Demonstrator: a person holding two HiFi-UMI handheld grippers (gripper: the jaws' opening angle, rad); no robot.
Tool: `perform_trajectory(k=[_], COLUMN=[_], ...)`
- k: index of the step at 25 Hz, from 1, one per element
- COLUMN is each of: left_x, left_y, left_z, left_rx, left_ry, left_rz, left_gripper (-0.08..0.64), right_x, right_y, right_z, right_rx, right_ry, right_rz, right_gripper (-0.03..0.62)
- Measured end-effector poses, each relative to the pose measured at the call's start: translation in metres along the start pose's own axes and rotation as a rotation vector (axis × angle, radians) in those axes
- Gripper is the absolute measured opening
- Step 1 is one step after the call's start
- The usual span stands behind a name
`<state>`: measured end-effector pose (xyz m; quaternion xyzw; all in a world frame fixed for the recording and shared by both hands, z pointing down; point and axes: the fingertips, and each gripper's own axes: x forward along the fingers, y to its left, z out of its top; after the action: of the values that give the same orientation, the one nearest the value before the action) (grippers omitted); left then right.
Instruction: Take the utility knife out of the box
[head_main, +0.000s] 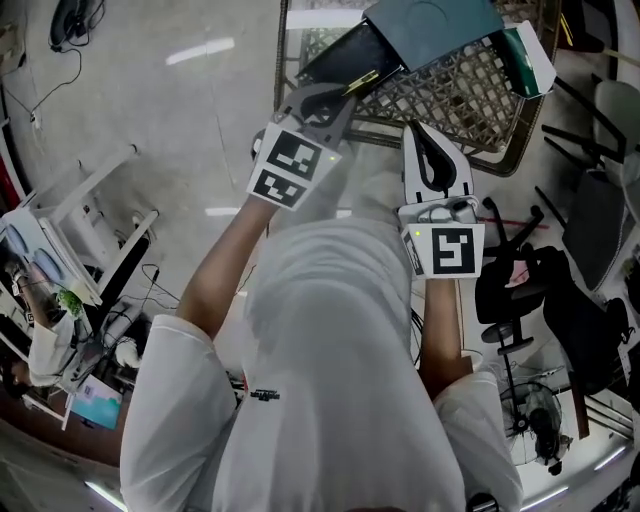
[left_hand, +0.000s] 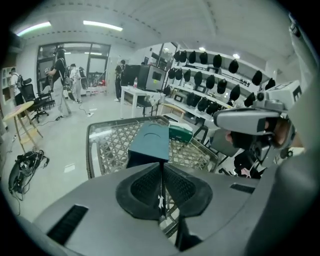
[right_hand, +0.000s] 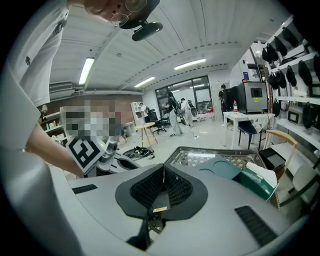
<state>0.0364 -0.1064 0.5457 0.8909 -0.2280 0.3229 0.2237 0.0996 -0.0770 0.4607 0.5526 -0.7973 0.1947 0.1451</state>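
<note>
Both tools hover at the near edge of the mesh table (head_main: 455, 95), touching nothing. State, left gripper (head_main: 325, 100): jaws clenched, pads flush, nothing between. State, right gripper (head_main: 428, 150): likewise closed and empty. The teal box (head_main: 430, 30) lies on the mesh with its black tray (head_main: 335, 60) part out. A yellow strip in the tray (the knife (head_main: 362, 80), probably) sits just ahead of the left jaws.

Risks:
- Jaws that arrive closed would only shove the tray.
- The box looks loose, so a one-handed pull may drag it along.
- The knife is thin and lies low, so the pads may slip off.
</note>
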Motion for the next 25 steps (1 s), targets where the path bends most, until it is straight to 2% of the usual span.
perform_trajectory(k=[5, 6, 7, 8, 15, 19, 25], left_x=[0.031, 0.038, 0.045, 0.052, 0.089, 0.106, 0.125], left_y=[0.008, 0.009, 0.009, 0.010, 0.020, 0.020, 0.024], left_z=[-0.014, -0.018, -0.023, -0.027, -0.044, -0.054, -0.069], left_rx=[0.023, 0.023, 0.023, 0.025, 0.053, 0.079, 0.125], left_ry=[0.065, 0.084, 0.104, 0.122, 0.215, 0.285, 0.360], left_rz=[-0.018, -0.030, -0.040, -0.048, -0.083, -0.121, -0.128], left_gripper=[0.006, 0.027, 0.081, 0.086, 0.094, 0.123, 0.123], right_x=[0.007, 0.009, 0.010, 0.010, 0.013, 0.012, 0.012], right_y=[-0.010, -0.013, -0.015, -0.018, -0.040, -0.050, -0.059], right_z=[-0.013, -0.015, -0.018, -0.021, -0.032, -0.037, -0.041], right_rx=[0.033, 0.041, 0.049, 0.057, 0.082, 0.092, 0.106], right_ry=[0.019, 0.023, 0.027, 0.031, 0.047, 0.060, 0.070], right_rz=[-0.005, -0.007, -0.009, -0.012, -0.034, -0.047, -0.055], right_gripper=[0.000, 0.000, 0.000, 0.000, 0.000, 0.000, 0.000])
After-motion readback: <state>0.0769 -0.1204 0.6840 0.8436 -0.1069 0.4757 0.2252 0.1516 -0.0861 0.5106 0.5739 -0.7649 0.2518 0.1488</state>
